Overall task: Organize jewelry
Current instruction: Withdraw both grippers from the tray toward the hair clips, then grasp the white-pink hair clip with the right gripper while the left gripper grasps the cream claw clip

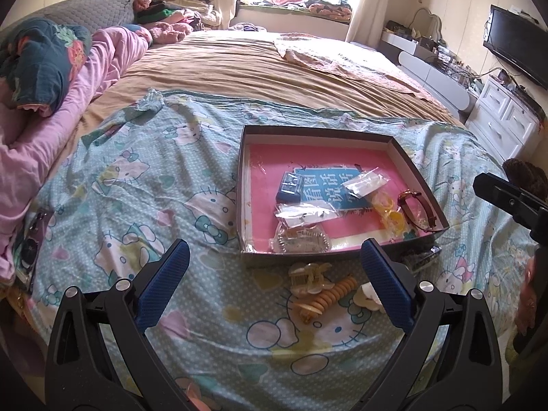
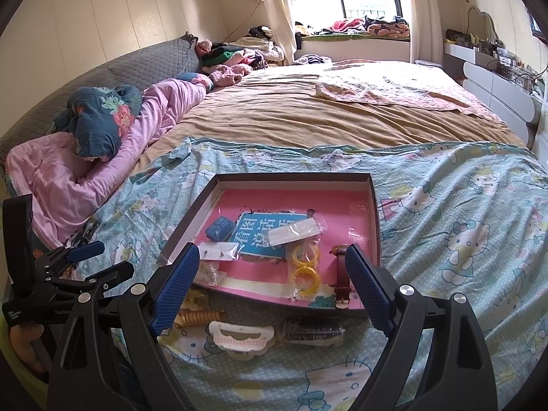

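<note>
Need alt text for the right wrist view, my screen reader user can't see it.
The right tool hangs open and empty over a shallow box on a cartoon-cat bedsheet. The box holds yellow rings, a brown-strapped watch, small plastic bags and a blue case; hair clips lie on the sheet before it.

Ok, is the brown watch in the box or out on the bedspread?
In. The watch lies inside the box at its right wall, beside the yellow rings.
</note>
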### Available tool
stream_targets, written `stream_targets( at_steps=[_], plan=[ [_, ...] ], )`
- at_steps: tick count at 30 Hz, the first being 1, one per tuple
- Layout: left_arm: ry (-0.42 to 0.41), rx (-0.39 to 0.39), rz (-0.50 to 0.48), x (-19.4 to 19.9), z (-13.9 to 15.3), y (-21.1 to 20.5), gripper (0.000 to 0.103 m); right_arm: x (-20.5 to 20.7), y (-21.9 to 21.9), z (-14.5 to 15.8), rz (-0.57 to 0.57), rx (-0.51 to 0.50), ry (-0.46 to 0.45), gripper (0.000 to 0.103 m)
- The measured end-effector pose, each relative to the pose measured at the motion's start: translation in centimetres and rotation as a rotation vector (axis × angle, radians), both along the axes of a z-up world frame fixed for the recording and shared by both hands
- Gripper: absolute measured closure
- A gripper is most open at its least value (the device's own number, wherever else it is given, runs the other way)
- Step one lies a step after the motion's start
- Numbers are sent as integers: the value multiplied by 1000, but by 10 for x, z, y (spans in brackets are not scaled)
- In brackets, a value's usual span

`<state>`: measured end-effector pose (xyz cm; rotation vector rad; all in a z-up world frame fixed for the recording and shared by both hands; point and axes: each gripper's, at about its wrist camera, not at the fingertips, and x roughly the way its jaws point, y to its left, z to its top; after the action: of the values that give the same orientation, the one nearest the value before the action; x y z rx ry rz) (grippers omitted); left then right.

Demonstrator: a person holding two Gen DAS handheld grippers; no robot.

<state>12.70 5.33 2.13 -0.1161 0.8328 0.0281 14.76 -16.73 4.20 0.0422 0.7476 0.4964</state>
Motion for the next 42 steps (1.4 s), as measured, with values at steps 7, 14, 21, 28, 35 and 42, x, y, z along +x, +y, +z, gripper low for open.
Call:
stream_targets(
  at_steps=[7, 14, 21, 28, 35, 42],
  plan=[
    [10, 11, -3, -9, -6, 2, 10, -13, 0, -7, 7, -20, 16, 17],
    [31, 23, 4, -19, -19, 6, 10, -23, 5, -19, 27, -37, 47, 17],
    [61, 41, 10, -27, -35, 11, 10, -33, 16, -37, 54, -60, 89, 17],
    [91, 43, 11, -29, -49, 13, 10, -39, 23, -57, 72, -81, 128, 17],
    [121, 29, 21, -30, -62, 20, 10, -39, 31, -82, 86, -110, 181, 17],
    [140, -1, 23, -24, -68, 23, 10, -36, 45, -105, 109, -133, 231, 22]
  ],
)
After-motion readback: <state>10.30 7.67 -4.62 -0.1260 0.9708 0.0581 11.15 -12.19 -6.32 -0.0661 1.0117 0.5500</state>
